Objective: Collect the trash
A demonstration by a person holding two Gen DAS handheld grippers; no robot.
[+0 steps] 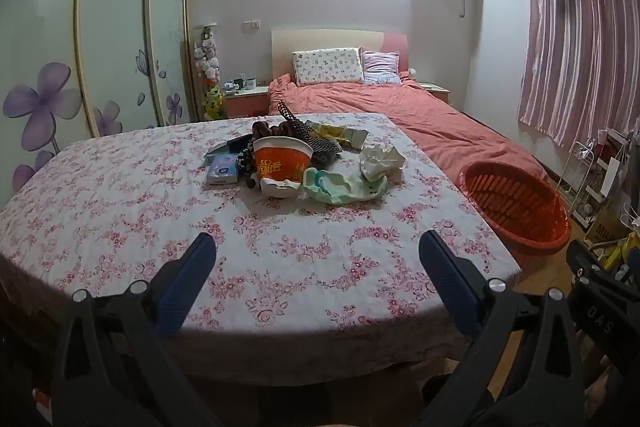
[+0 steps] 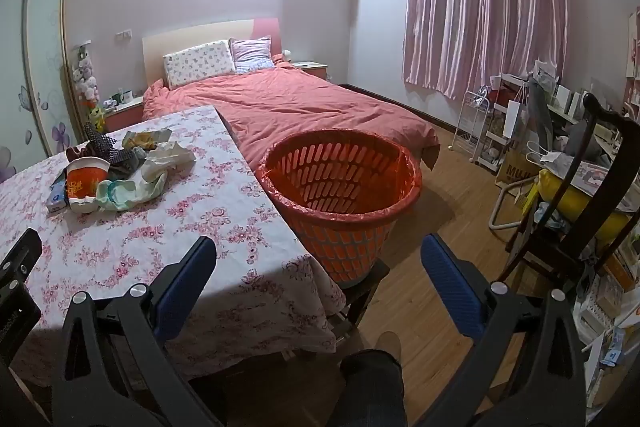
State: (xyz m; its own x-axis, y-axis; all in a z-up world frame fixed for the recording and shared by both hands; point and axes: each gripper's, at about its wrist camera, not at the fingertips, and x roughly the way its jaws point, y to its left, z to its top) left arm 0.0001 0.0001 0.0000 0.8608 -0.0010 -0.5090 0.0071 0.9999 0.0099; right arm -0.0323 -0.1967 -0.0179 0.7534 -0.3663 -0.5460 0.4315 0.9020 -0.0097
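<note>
Bedroom. Bed (image 2: 288, 99) with a red cover sits far ahead of both grippers, beyond the table.

Table (image 1: 120, 211) in a floral cloth is directly under and ahead of the left gripper (image 1: 316, 255); from the right gripper (image 2: 318, 259) it runs off to the left, with the near corner just below the left finger.

Basket (image 2: 340, 203), orange with a slotted wall and a thin liner over the rim, stands on a low stool at the table's right edge. It is straight ahead of the right gripper, near, slightly above the gap between the fingers. From the left gripper it is well off to the right, partly cut by the table edge.

Trash pile (image 1: 304, 159) is mid-table, dead ahead of the left gripper and well apart from its tips; ahead-left of the right gripper, further off.

In the pile: orange paper cup (image 1: 282, 167) tipped on its side, mouth toward the left gripper; pale green crumpled wrap (image 1: 340, 187) just right of it; crumpled white paper (image 1: 378, 159) behind that; small blue pack (image 1: 222, 173) left of the cup; black dotted strip (image 1: 304, 135) at the back.

Both grippers are spread wide, nothing between the fingers, nothing touched. Both are tilted downward.
</note>
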